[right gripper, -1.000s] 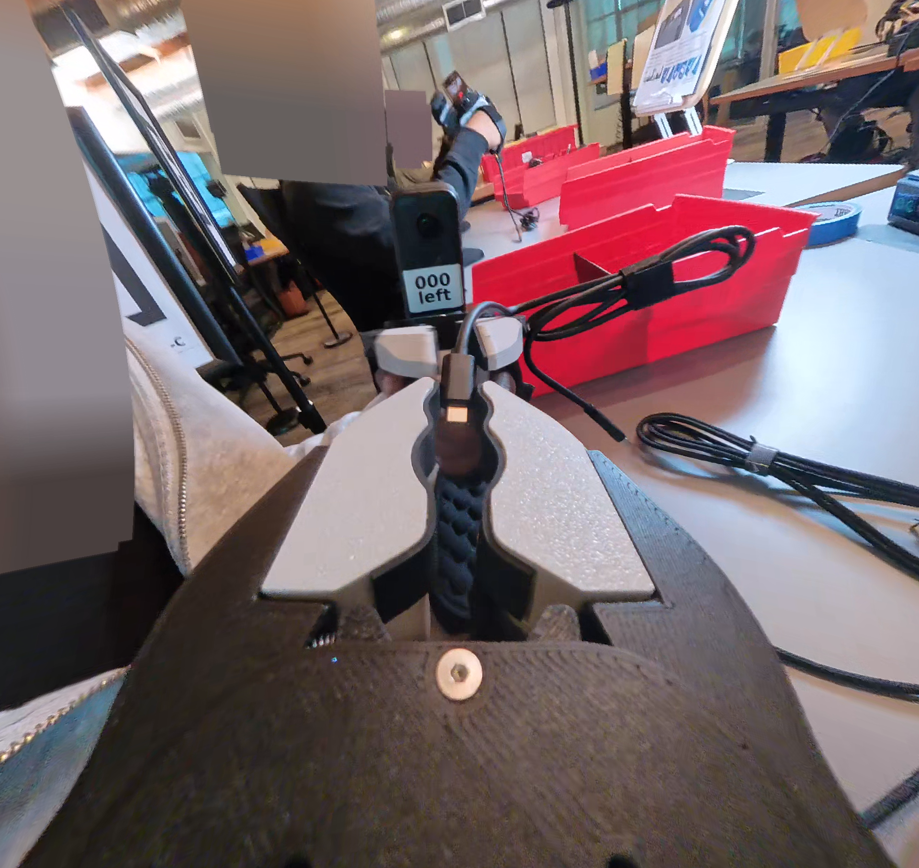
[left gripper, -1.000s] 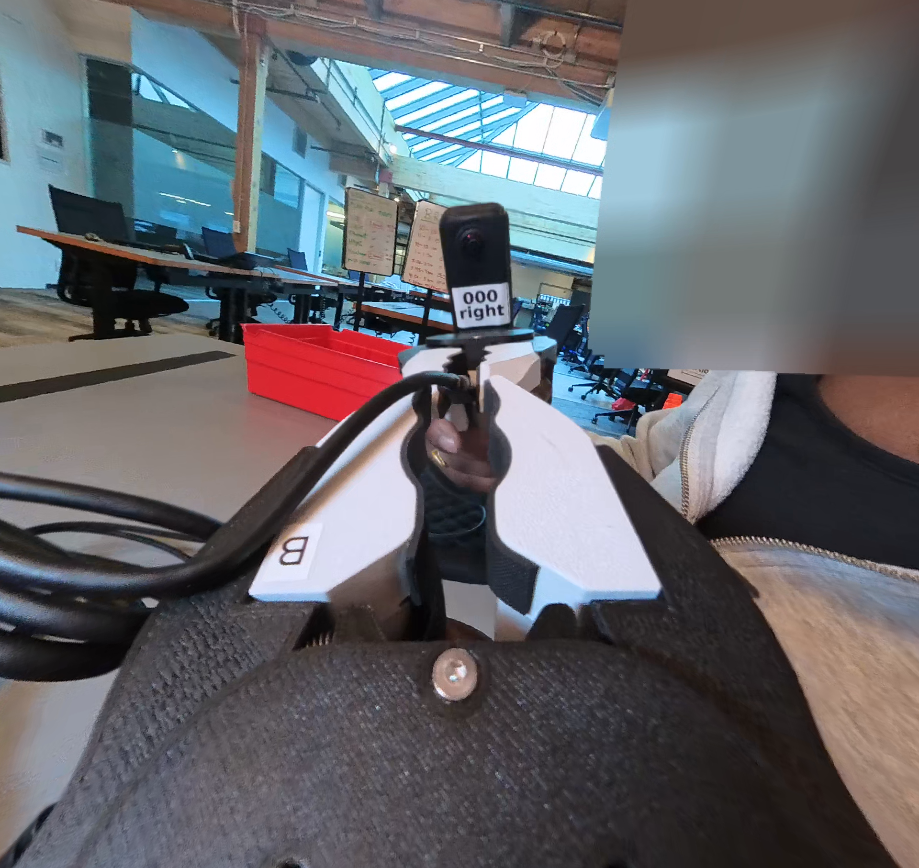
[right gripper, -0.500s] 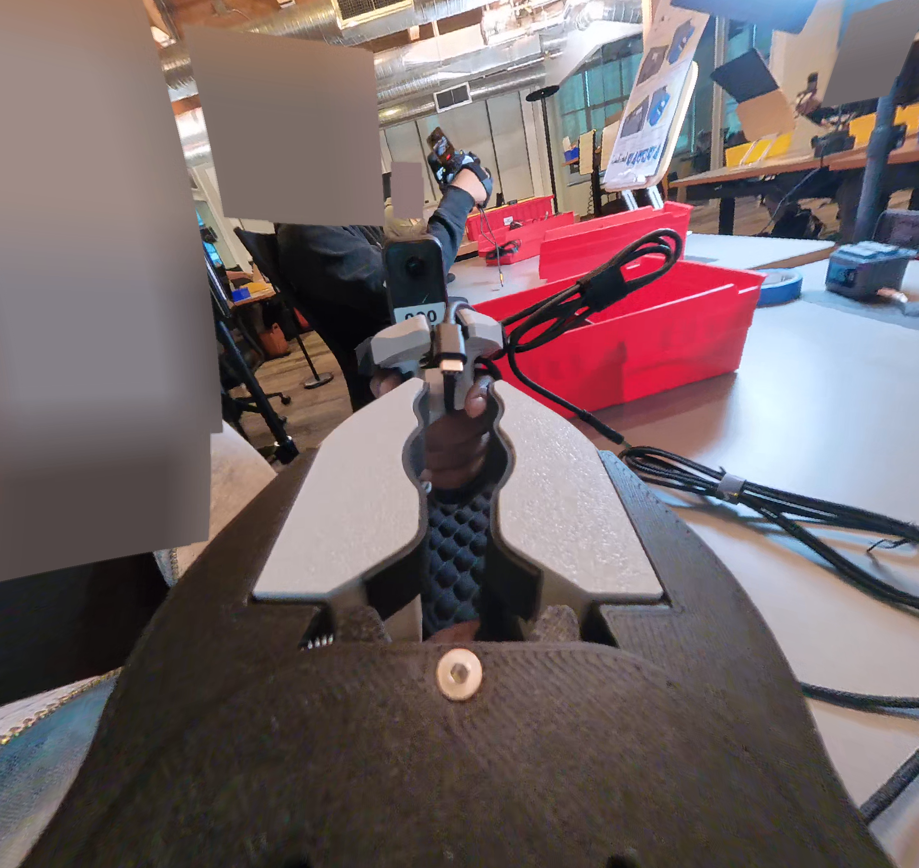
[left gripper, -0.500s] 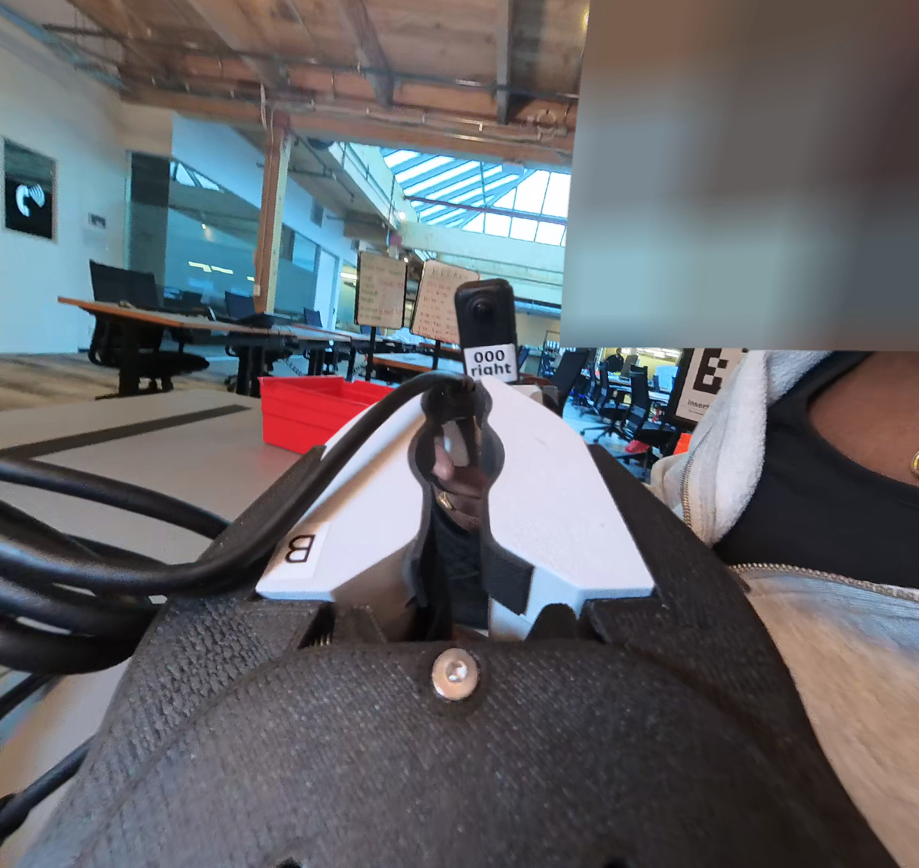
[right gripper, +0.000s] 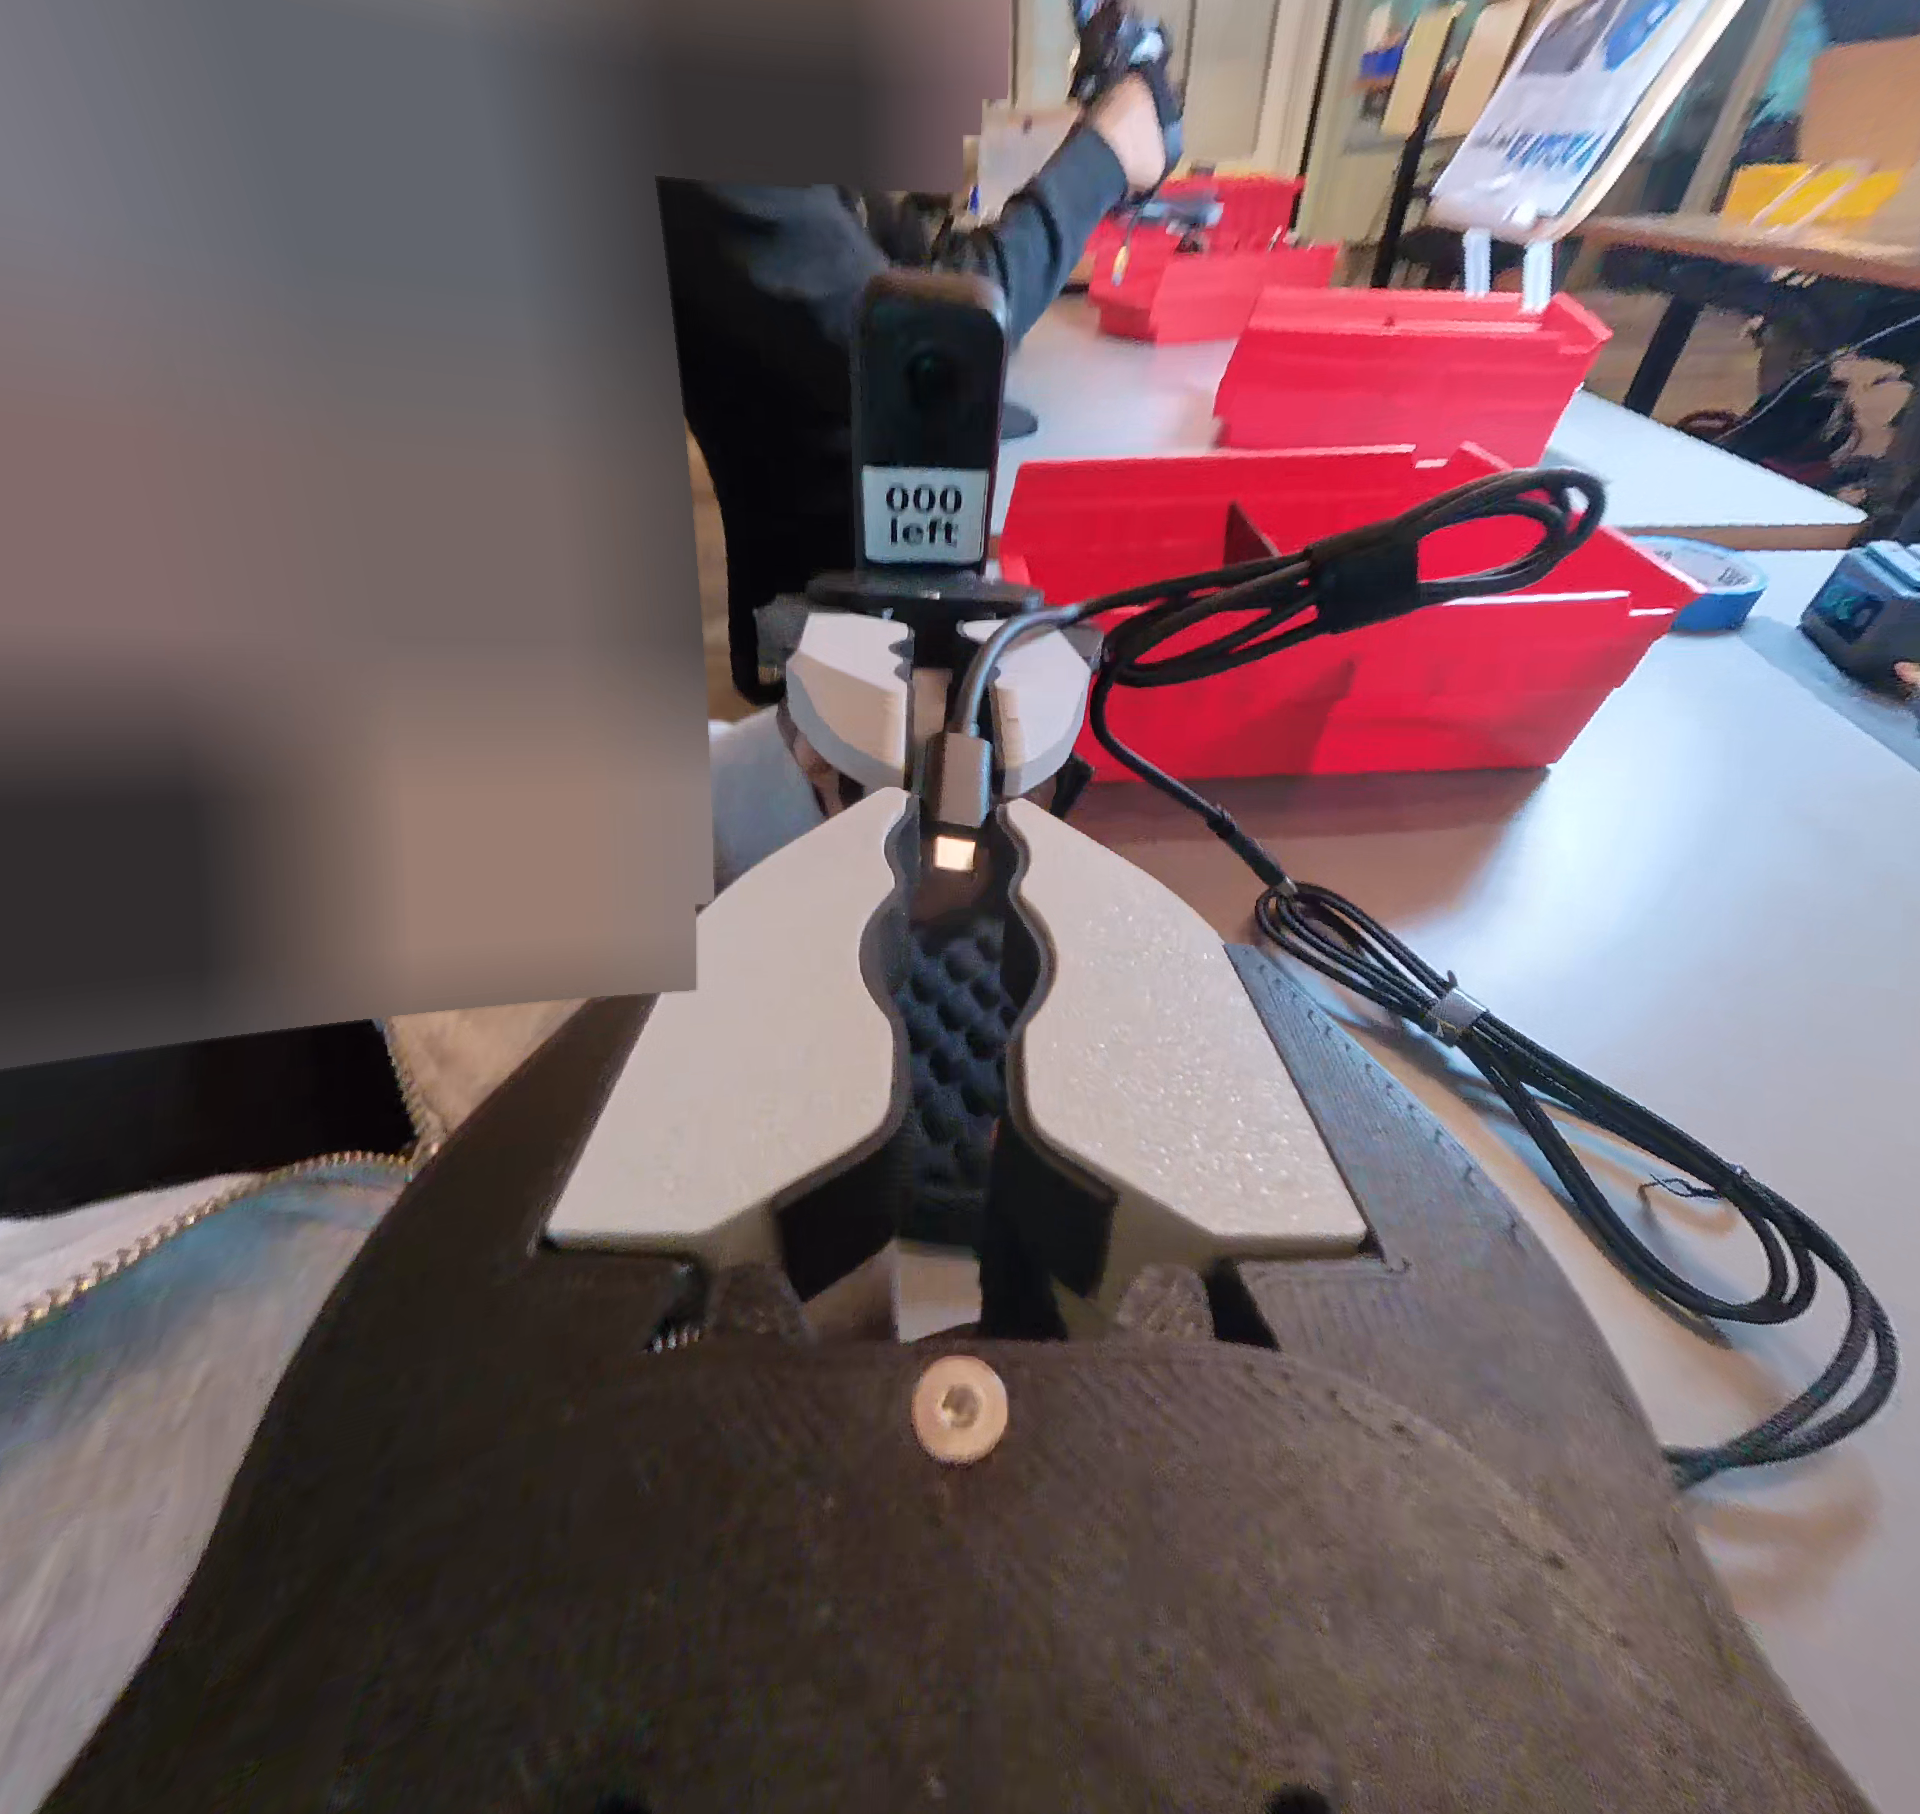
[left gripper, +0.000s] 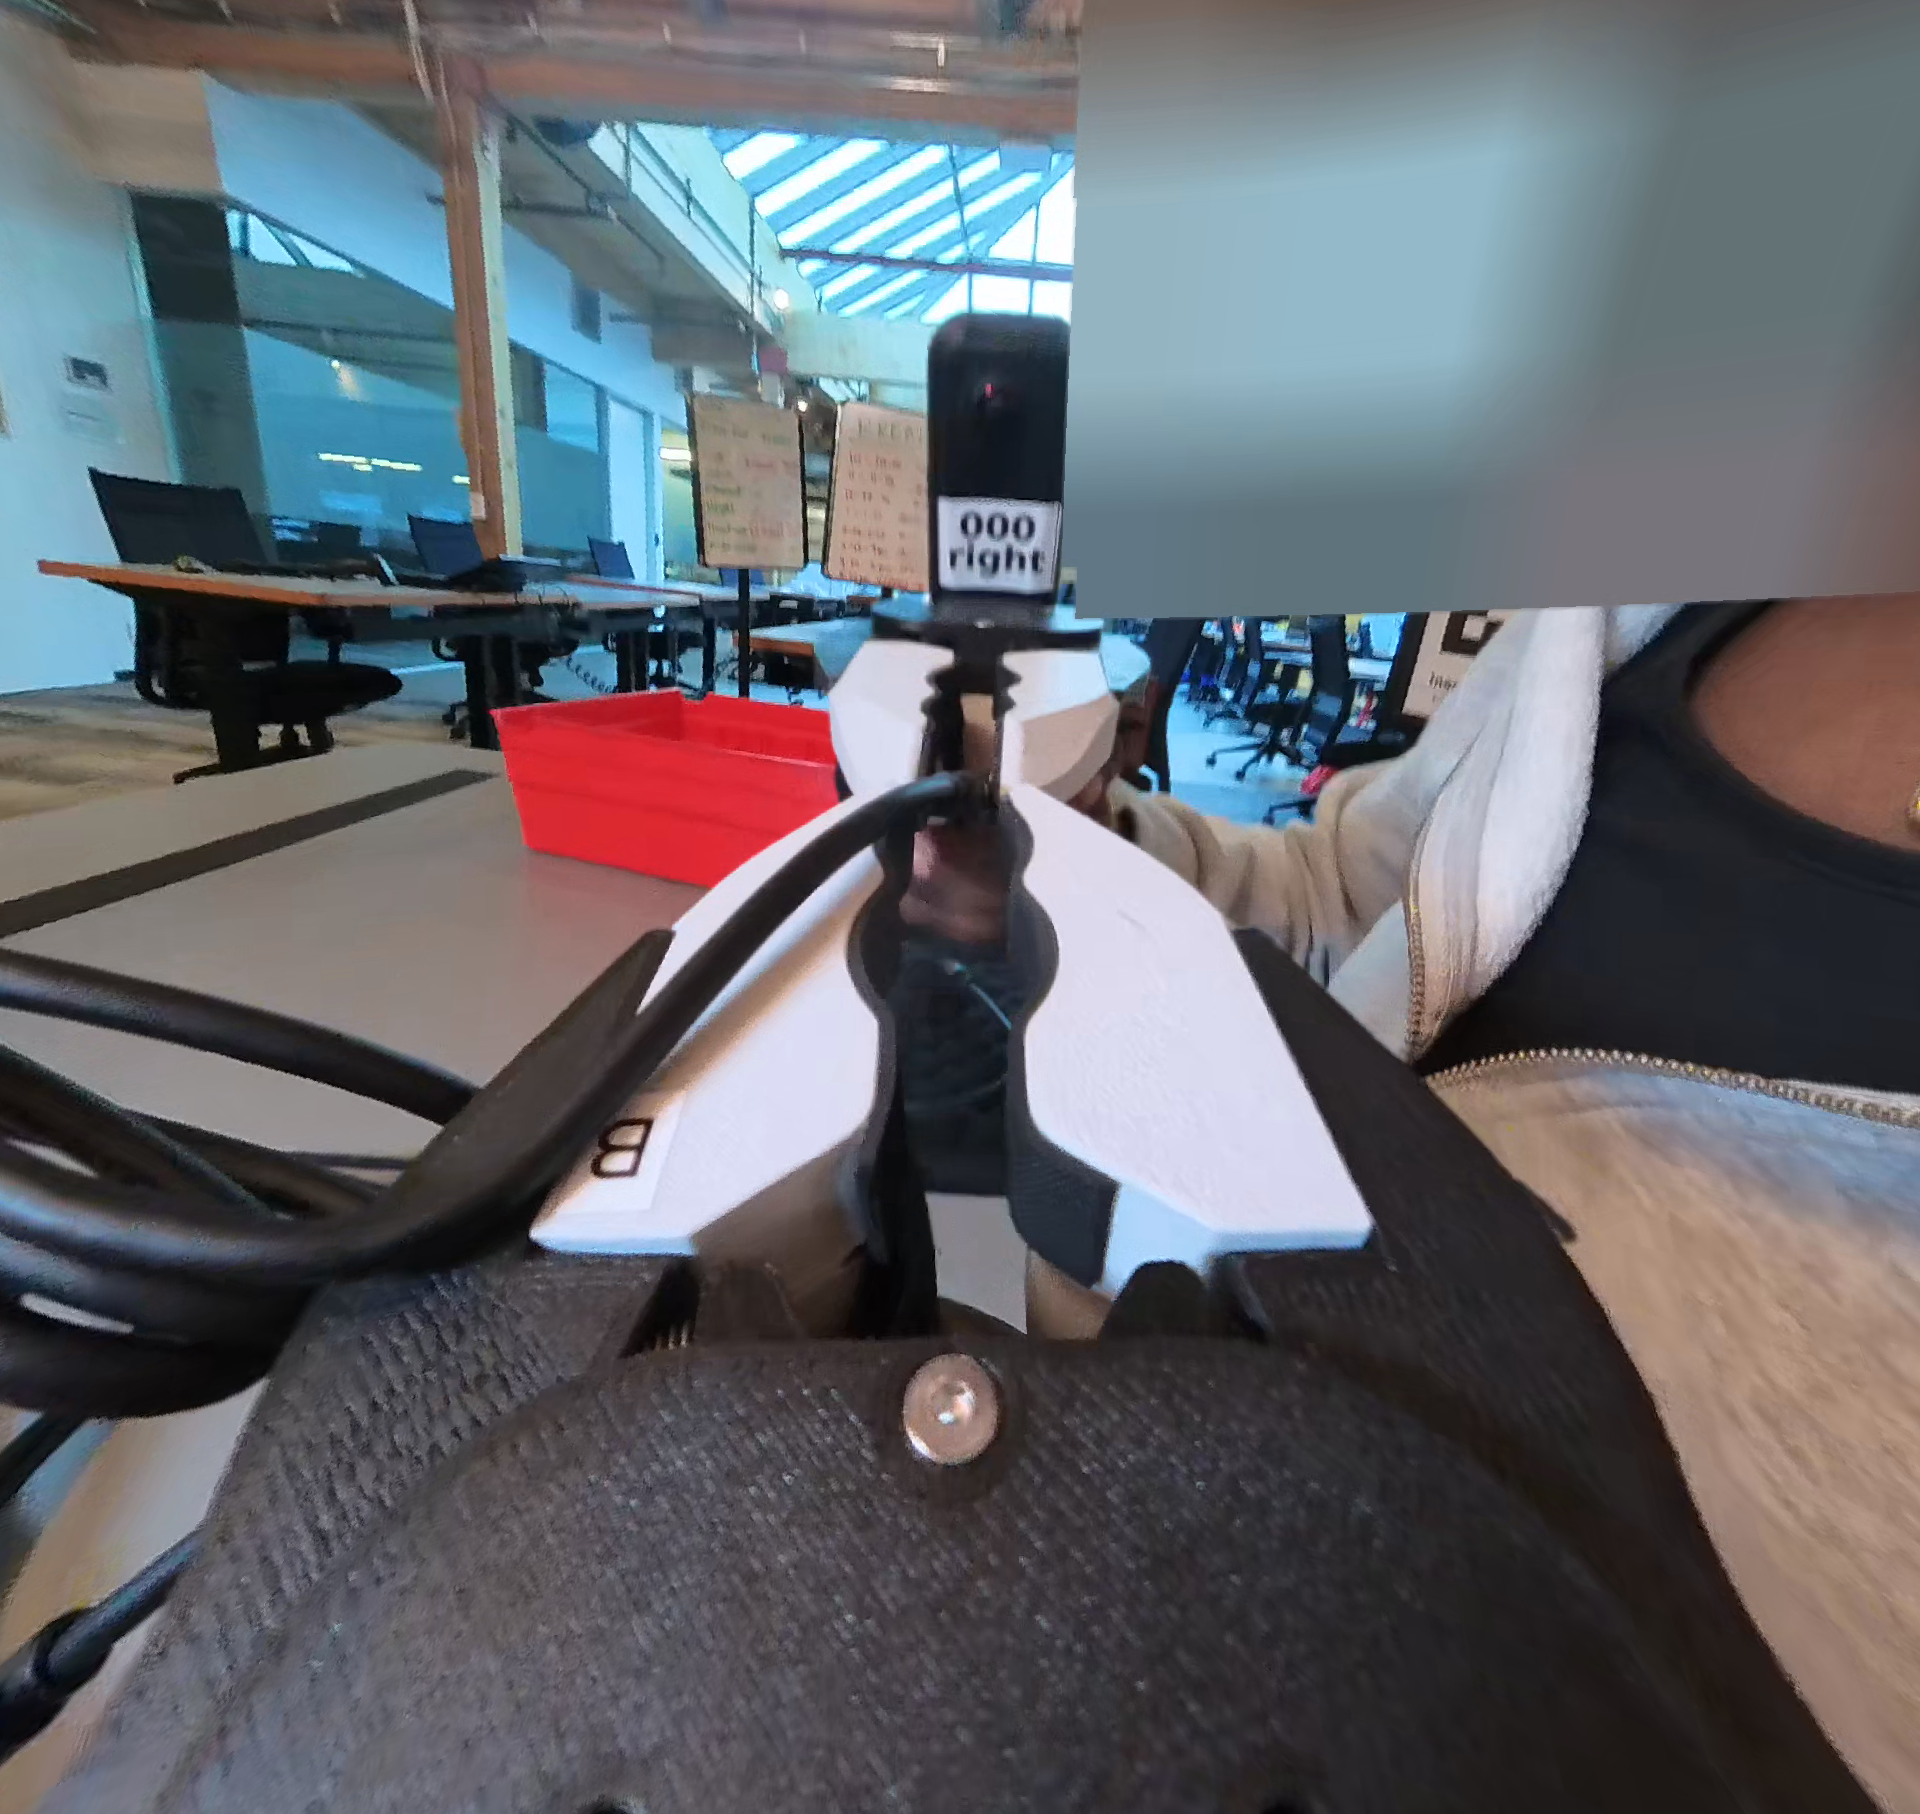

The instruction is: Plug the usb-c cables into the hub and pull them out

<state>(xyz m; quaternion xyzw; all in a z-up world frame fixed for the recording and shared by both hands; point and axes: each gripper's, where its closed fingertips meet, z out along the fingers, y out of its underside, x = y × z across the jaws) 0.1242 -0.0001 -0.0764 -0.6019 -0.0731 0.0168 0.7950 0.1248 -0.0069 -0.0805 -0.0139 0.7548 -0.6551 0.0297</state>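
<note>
Now the two tools face each other above the worktop [right gripper: 1558, 933]: the left tool [left gripper: 961, 808] is clenched on a black usb-c cable [left gripper: 748, 943]. The right tool [right gripper: 956, 855] is clenched too, pinching something with a lit port, the cable's grey plug [right gripper: 961, 767] just beyond it.

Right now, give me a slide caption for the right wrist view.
Right gripper faces the left gripper holding a USB-C plug, red bin behind.
</note>
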